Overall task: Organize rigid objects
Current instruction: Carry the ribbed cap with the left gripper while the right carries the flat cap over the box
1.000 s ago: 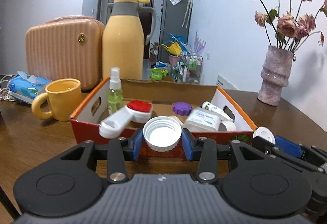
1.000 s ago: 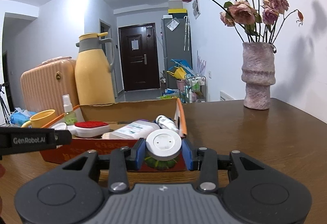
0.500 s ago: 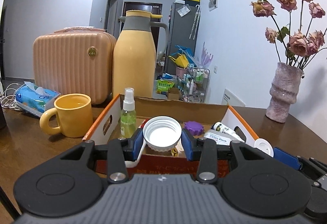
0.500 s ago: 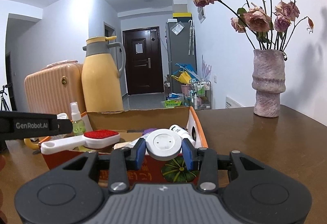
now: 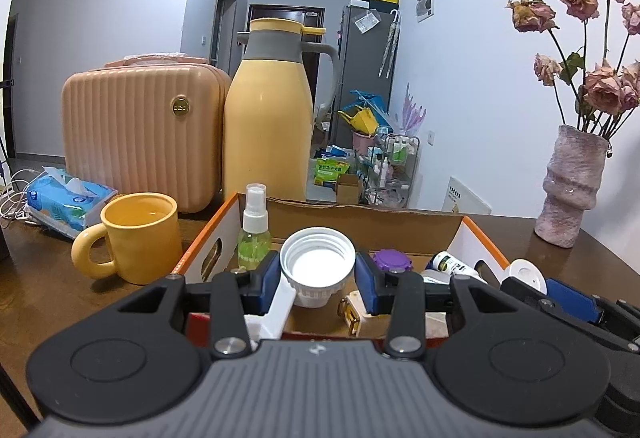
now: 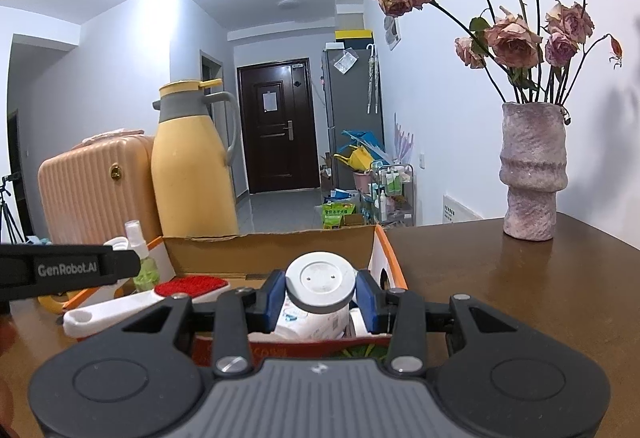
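My left gripper (image 5: 318, 274) is shut on a white screw cap (image 5: 318, 264), open side toward the camera, over the near wall of an orange cardboard box (image 5: 472, 228). My right gripper (image 6: 320, 296) is shut on a white round lid (image 6: 320, 280), held over the right end of the same box (image 6: 268, 248). In the box lie a green spray bottle (image 5: 253, 238), a purple cap (image 5: 391, 260), a white tube (image 5: 454, 264), a white bottle (image 6: 308, 322) and a red-and-white lint brush (image 6: 160, 298). The right gripper also shows in the left wrist view (image 5: 560, 298).
A yellow mug (image 5: 136, 236), a tissue pack (image 5: 64, 200), a peach case (image 5: 140, 134) and a yellow thermos jug (image 5: 268, 126) stand left of and behind the box. A pink vase of dried roses (image 6: 530, 170) stands on the brown table at the right.
Both grippers have risen and moved forward over the box, each keeping its lid. The box now looks closer and lower in both views.
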Demonstrator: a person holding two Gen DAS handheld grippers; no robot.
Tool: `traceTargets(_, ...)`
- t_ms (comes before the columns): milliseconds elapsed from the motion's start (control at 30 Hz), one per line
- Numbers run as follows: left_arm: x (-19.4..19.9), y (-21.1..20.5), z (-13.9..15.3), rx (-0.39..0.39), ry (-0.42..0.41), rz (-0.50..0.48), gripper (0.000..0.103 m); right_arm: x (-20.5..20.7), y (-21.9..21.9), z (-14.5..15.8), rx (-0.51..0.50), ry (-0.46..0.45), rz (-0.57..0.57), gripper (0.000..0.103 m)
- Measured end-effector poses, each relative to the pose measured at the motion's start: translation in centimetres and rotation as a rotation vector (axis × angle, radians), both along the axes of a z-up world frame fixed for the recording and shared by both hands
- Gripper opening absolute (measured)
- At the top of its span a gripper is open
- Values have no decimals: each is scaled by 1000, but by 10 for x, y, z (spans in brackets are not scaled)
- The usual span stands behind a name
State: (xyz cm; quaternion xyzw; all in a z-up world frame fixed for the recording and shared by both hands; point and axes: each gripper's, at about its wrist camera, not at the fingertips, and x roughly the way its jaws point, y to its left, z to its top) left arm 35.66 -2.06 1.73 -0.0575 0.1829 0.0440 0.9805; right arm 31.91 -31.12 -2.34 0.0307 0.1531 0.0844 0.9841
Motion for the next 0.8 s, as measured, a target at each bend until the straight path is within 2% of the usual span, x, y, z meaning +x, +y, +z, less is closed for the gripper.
traceTargets(800,59,-8,-2,22,0,16,41,55,-1,0,20,-1,19,38)
